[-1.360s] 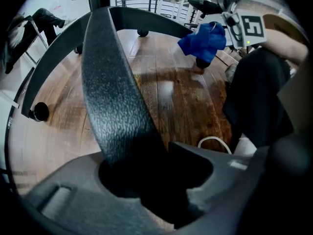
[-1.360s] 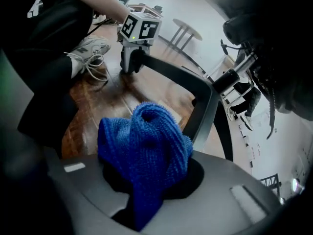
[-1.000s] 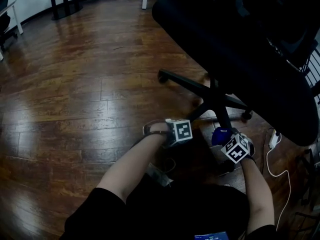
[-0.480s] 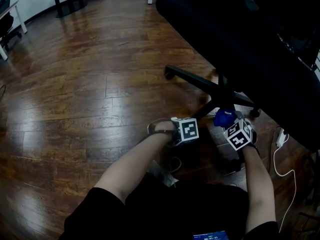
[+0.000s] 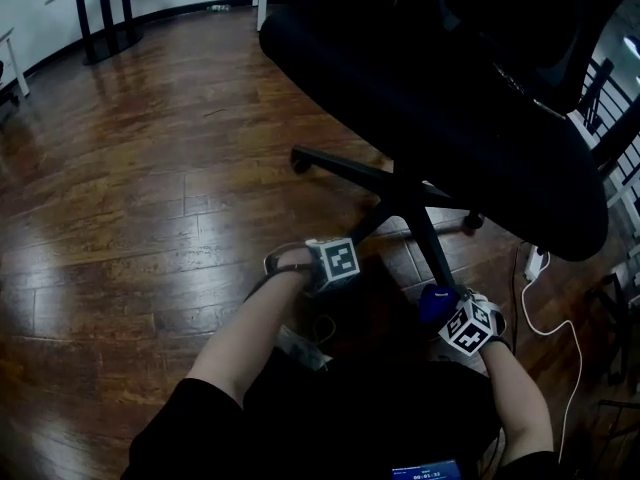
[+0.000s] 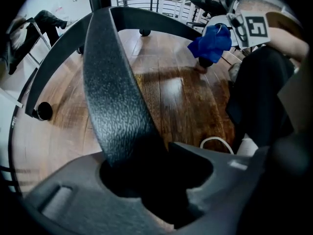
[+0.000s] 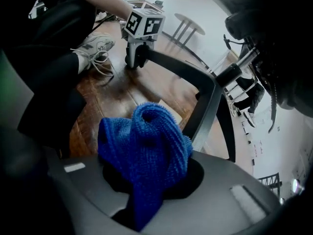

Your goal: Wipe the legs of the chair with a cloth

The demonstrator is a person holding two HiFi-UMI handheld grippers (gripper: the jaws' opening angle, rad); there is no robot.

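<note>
A black office chair (image 5: 430, 78) stands tipped over a star base (image 5: 390, 183) on the wooden floor. My left gripper (image 5: 334, 270) points straight down and is shut on one textured black chair leg (image 6: 112, 97), which runs up from between its jaws (image 6: 146, 180). My right gripper (image 5: 448, 313) is shut on a bunched blue cloth (image 7: 146, 151), low beside the leg that runs toward me from the hub. The cloth (image 5: 435, 303) also shows in the left gripper view (image 6: 210, 43). In the right gripper view the left gripper (image 7: 134, 58) clamps the end of a leg (image 7: 205, 106).
A white power strip (image 5: 532, 263) with a white cable (image 5: 560, 343) lies on the floor at the right. The person's shoe (image 7: 95, 45) and dark trouser legs are close under both grippers. Black table legs (image 5: 100, 13) stand far back left, and railings (image 5: 600, 108) stand at the right.
My right gripper carried the cloth up toward the chair's hub, then back down toward me along the leg. The left gripper kept its hold and did not move.
</note>
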